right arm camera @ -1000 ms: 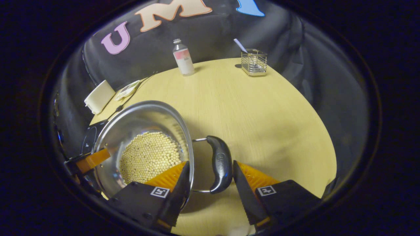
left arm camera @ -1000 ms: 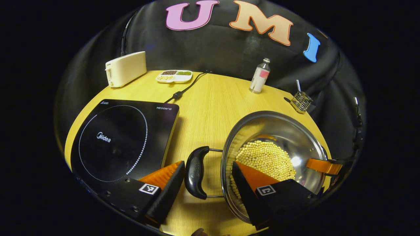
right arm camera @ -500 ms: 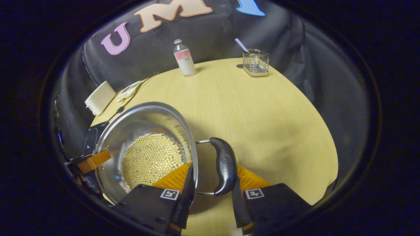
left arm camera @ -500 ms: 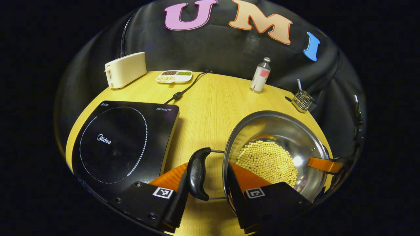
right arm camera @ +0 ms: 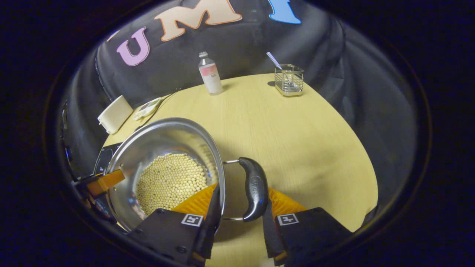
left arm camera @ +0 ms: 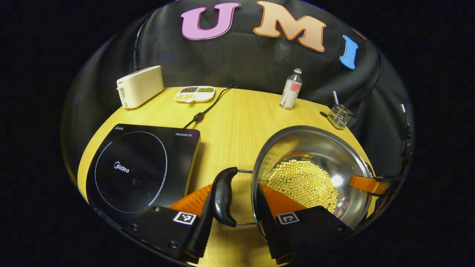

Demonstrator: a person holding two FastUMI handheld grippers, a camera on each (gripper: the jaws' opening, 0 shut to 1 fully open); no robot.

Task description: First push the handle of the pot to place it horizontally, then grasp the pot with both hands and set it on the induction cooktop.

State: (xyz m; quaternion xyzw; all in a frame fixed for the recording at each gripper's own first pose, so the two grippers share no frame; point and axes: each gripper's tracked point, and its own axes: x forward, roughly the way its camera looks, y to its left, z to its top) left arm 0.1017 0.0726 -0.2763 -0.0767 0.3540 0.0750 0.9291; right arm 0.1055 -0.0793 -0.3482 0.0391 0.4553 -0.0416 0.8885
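We have both grippers closed on the pot. In the left gripper view, our left gripper clamps one black handle together with the rim beside it, one finger outside the handle, the other inside the pot. In the right gripper view, our right gripper grips the opposite handle and rim the same way. The pot holds pale beans and sits above the table, just right of the cooktop. Farther back stand a toaster, a snack tray, a bottle and a wire basket.
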